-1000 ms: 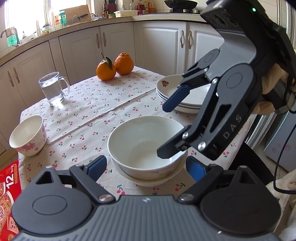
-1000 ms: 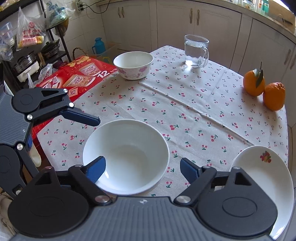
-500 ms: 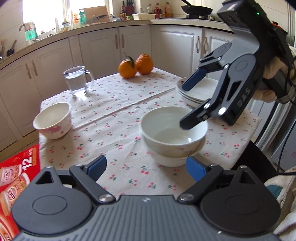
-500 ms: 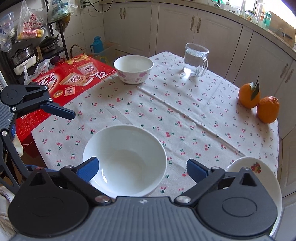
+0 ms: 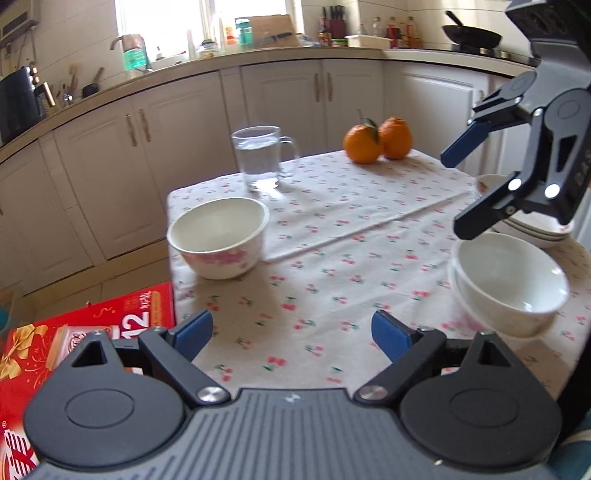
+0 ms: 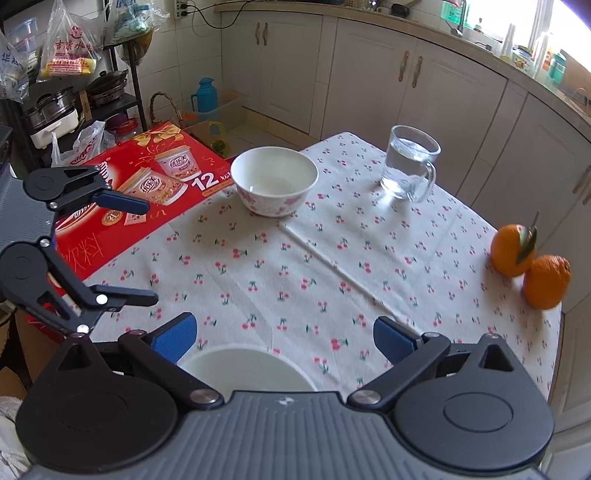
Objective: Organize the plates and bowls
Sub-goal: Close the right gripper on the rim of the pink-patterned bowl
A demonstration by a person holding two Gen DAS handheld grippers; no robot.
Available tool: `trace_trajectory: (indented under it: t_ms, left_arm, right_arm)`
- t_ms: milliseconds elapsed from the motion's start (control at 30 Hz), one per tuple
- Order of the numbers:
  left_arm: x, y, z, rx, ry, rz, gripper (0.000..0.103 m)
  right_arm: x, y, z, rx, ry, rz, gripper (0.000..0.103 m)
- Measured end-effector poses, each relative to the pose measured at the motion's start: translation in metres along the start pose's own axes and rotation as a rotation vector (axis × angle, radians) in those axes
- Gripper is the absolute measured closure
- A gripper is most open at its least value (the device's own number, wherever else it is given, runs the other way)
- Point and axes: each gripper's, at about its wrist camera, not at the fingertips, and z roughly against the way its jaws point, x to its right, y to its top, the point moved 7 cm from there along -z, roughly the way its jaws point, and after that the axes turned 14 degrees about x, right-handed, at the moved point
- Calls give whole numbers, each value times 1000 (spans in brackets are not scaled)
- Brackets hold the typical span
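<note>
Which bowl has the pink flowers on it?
The lone bowl near the water mug; the stacked bowls at the other end are plain white.

Home kitchen — white cabinets [image 5: 155,155], cluttered countertop [image 5: 258,55], wok [image 5: 471,35], cherry-print tablecloth [image 6: 295,266].

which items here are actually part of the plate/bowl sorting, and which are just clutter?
Task items:
- floral bowl
- white bowls, two nested
- plate stack, behind them
- left gripper and right gripper, both open and empty

Clutter:
- glass mug of water
- two oranges
- red carton beside the table
</note>
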Motion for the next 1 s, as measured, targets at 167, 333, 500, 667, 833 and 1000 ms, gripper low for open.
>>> trace_trajectory:
  t_ms: [167, 333, 500, 667, 833, 1000]
  left_arm:
    - [-23, 0, -25, 10, 57, -21, 10]
    - [-44, 1, -51, 30, 76, 28, 10]
    - [-55, 3, -74, 51, 72, 50, 10]
    - [-58, 4, -92, 48, 75, 49, 10]
    - [-57, 3, -103, 51, 70, 58, 11]
    - [-58, 3, -112, 51, 71, 58, 12]
  right_arm:
    - [9, 25, -30, -13, 34, 2, 0]
    - [18, 50, -65, -22, 69, 2, 0]
    - [25, 69, -104, -42, 110, 2, 1]
    - [30, 82, -139, -53, 142, -3, 3]
    - [33, 89, -167, -57, 179, -26, 15]
    - [38, 89, -190, -61, 197, -63, 24]
